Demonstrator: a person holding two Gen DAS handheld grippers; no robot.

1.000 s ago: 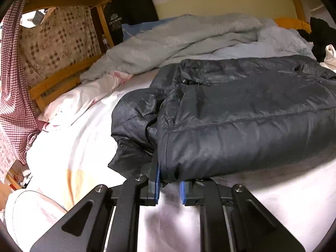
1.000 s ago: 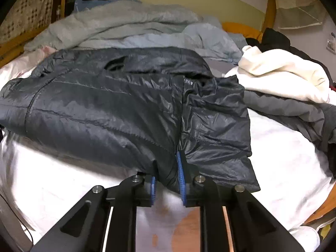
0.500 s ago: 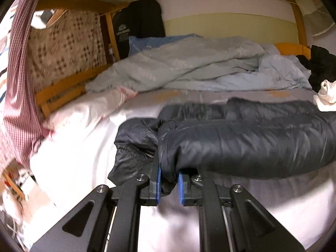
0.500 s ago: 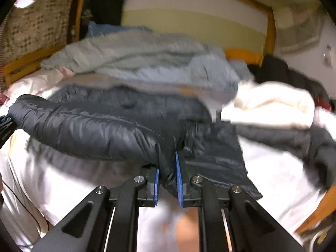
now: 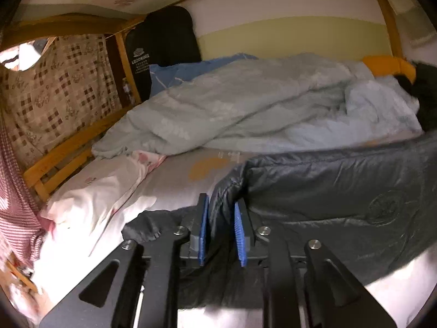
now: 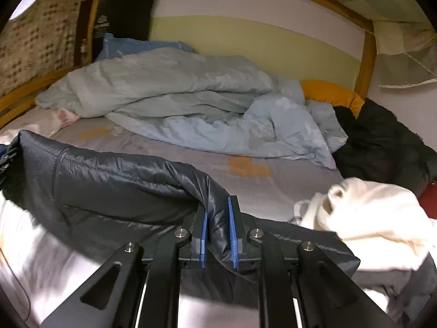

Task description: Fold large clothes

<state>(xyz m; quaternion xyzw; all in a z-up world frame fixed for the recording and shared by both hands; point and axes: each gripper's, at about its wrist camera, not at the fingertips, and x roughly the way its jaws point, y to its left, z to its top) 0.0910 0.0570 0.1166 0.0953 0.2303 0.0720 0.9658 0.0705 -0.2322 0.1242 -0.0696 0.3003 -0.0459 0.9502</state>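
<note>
Left wrist view first: the left gripper has its blue pads clamped on a bunched corner of the dark puffer jacket, and the fabric rises up between the fingers. From that pinch the jacket stretches away to the right as a long folded band, lifted over the pale bed sheet, with more of it spread low under the gripper. Far behind lies a crumpled light blue duvet. A white pillow sits near the left, beside the wooden bed rail. A black bag leans in the far left corner.

Right wrist view now: the right gripper is pinched tight on the other end of the same jacket, a thick fold wedged between its blue pads. The jacket runs off to the left, hanging in a sagging band above the sheet. A cream garment lies heaped near the right, just beside the gripper, with a black garment farther right behind it. The duvet fills the far side, an orange cushion at its right end.
</note>
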